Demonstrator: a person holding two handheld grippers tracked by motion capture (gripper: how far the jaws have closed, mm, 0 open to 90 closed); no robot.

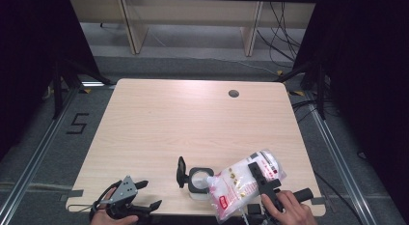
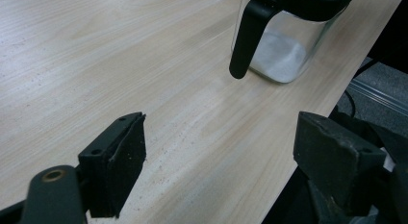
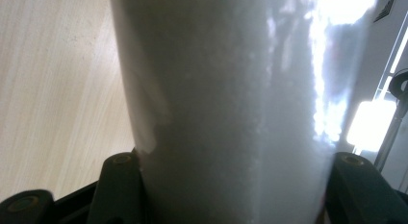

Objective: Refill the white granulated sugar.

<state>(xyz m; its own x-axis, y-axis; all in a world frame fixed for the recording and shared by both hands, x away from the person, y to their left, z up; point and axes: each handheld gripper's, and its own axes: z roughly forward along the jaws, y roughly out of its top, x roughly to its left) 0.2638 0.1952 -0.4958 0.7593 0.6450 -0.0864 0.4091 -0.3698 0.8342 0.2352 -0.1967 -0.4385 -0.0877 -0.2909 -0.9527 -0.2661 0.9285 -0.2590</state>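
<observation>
A clear bag of white granules (image 1: pixel 241 184) with red print is tilted, its lower corner over a glass jar (image 1: pixel 200 180) near the table's front edge. The jar's black lid (image 1: pixel 181 172) is flipped up to its left. My right gripper (image 1: pixel 259 179) is shut on the bag, one black jaw lying across its top. In the right gripper view the bag (image 3: pixel 240 99) bulges between both jaws of the right gripper (image 3: pixel 238 180). My left gripper (image 1: pixel 150 193) rests open at the front left. The left gripper (image 2: pixel 219 137) holds nothing, and the jar (image 2: pixel 284 51) with a layer of white granules stands ahead.
The light wooden table (image 1: pixel 193 119) has a round cable hole (image 1: pixel 234 93) at its back right. Dark floor with rails runs along both sides, and a "5" mark (image 1: pixel 77 123) is on the left. Wooden furniture legs stand behind the table.
</observation>
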